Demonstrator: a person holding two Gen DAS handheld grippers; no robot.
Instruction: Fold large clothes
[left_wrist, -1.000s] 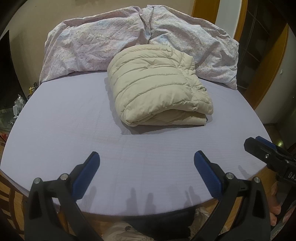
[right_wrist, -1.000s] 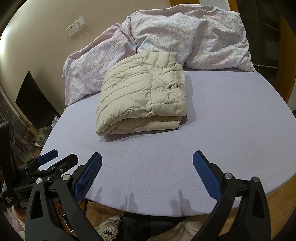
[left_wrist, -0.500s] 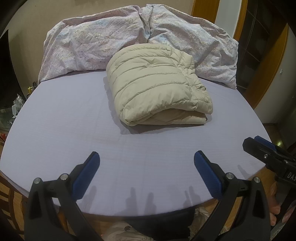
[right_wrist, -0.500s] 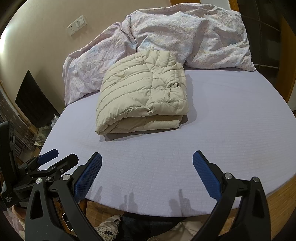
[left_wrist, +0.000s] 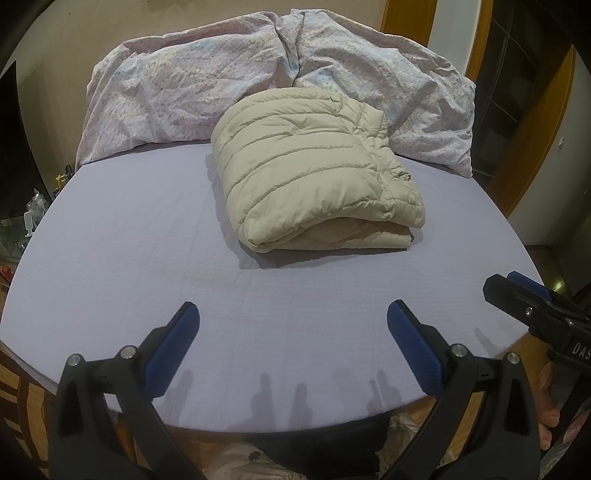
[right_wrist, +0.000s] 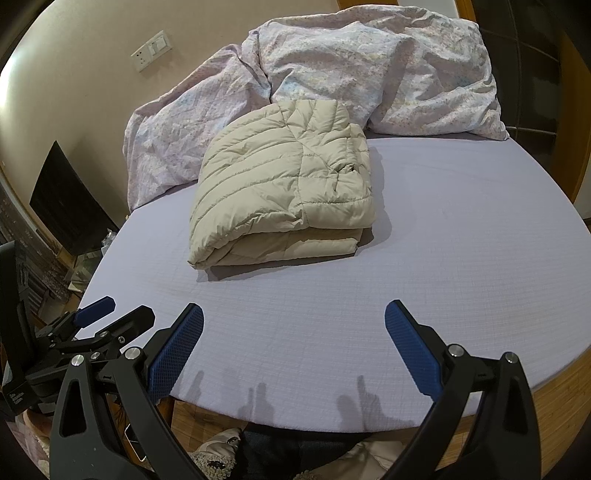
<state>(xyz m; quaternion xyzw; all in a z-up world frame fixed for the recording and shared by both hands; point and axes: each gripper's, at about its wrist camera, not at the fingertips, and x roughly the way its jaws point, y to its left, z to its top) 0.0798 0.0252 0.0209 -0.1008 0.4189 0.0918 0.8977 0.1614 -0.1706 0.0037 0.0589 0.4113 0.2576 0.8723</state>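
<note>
lavender bed: folded beige puffer jacket, crumpled floral duvet behind.

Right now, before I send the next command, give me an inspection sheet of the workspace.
Surface: bed sheet, lilac, smooth and flat; wooden bed edge shows below it.
Job's things: beige puffer jacket, folded into a compact bundle, lying mid-bed, its far end against the bedding.
Clutter: rumpled floral duvet heaped along the head of the bed; clothing on the floor below the near edge.
Grippers: left gripper open, empty, hovering over the near edge; right gripper open, empty, likewise clear of the jacket.
Cables: nothing seen.
Surroundings: wall socket plate on the beige wall, dark panel beside the bed, wooden door frame to the right.
</note>
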